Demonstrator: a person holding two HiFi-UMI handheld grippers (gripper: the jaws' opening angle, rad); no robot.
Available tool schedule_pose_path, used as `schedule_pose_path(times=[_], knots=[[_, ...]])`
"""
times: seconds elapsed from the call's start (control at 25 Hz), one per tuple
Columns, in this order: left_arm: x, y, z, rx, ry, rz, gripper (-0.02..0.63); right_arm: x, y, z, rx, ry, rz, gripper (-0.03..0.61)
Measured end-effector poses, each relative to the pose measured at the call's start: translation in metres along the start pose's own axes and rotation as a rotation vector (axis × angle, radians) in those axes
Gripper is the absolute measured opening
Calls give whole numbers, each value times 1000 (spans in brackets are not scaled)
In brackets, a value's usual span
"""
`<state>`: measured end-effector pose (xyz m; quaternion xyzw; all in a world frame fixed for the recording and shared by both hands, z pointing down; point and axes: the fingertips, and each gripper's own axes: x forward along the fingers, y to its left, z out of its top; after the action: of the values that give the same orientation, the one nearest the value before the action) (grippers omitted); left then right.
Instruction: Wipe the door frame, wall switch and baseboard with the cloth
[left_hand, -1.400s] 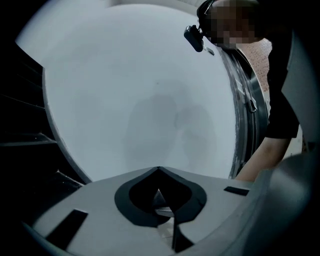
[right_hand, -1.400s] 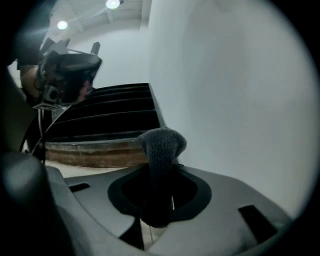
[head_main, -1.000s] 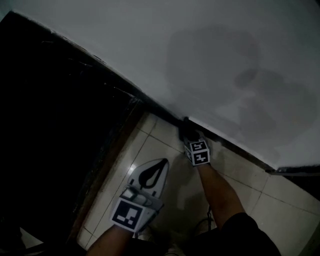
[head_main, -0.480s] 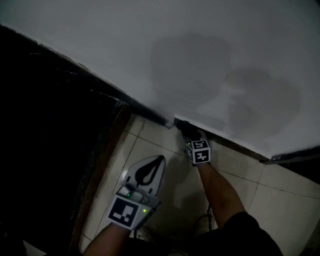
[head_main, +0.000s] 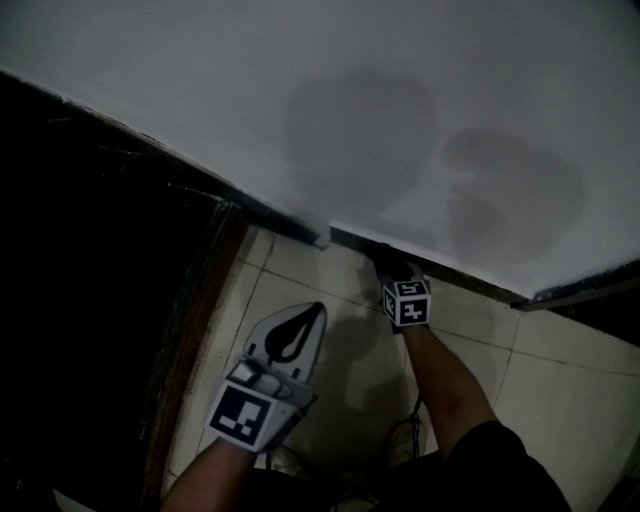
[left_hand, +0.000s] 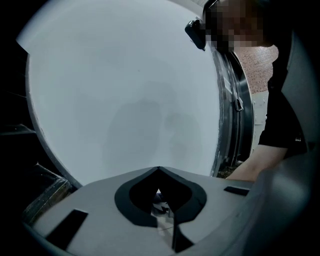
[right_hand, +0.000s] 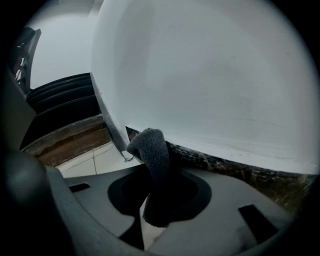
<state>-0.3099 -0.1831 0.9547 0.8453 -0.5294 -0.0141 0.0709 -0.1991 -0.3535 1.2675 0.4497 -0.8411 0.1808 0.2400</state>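
Mid-frame, the right claw (head_main: 388, 262), pinching the cloth (right_hand: 151, 150), appears midway through wiping the baseboard (head_main: 452, 273), while the left claw (head_main: 314, 314), pressed together and empty, hangs lower left.

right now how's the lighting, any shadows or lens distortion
Head view: dim overall, soft shadows on the wall, doorway nearly black. Left gripper view: fisheye curves the wall's edges, black rim. Right gripper view: fisheye too, dark corners, cloth fairly sharp.
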Motion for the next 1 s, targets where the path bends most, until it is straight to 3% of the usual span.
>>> schedule_pose_path(times=[0.52,0.76,1.0], knots=[[29,-41,0,-33,0,-113,-9,-41,-54,-22,-44,26,-53,89],[45,-50,-10,-103,23,-150,-9,-59,-78,-32,-12,28,-84,89],[65,-66,-19,-93,42,-167,-9,-79,-107,-45,24,29,-120,89]])
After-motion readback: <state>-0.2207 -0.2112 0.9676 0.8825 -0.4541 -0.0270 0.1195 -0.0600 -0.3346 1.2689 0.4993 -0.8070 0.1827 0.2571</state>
